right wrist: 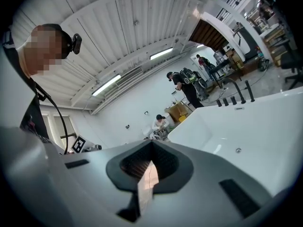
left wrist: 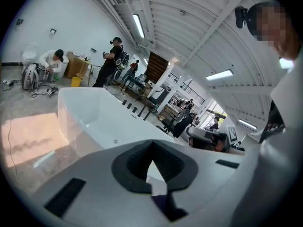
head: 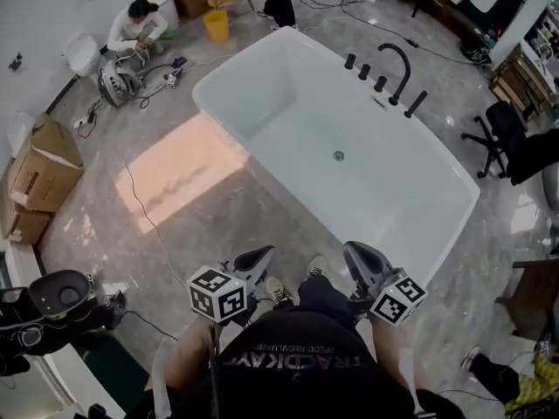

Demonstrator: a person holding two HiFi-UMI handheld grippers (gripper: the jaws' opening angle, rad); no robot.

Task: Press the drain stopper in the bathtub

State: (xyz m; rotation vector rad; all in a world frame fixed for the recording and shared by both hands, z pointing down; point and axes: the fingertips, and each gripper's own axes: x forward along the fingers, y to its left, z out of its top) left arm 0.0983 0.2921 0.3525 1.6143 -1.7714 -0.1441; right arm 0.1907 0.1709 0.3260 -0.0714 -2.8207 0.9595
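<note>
Head view: drain stopper (head: 338,156) mid-floor of bathtub (head: 262,94), untouched. Left gripper (head: 255,258), right gripper (head: 360,258) held outside bathtub's near end, fingers closed together, empty; closed tip probably suits pressing

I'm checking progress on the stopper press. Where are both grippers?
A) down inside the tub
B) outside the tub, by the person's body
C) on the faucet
B: the left gripper and right gripper sit near the person's legs, short of the bathtub rim, with the drain stopper far off.

Open bathtub (head: 288,103) around drain stopper (head: 338,155); faucet (head: 404,66) on far rim.
</note>
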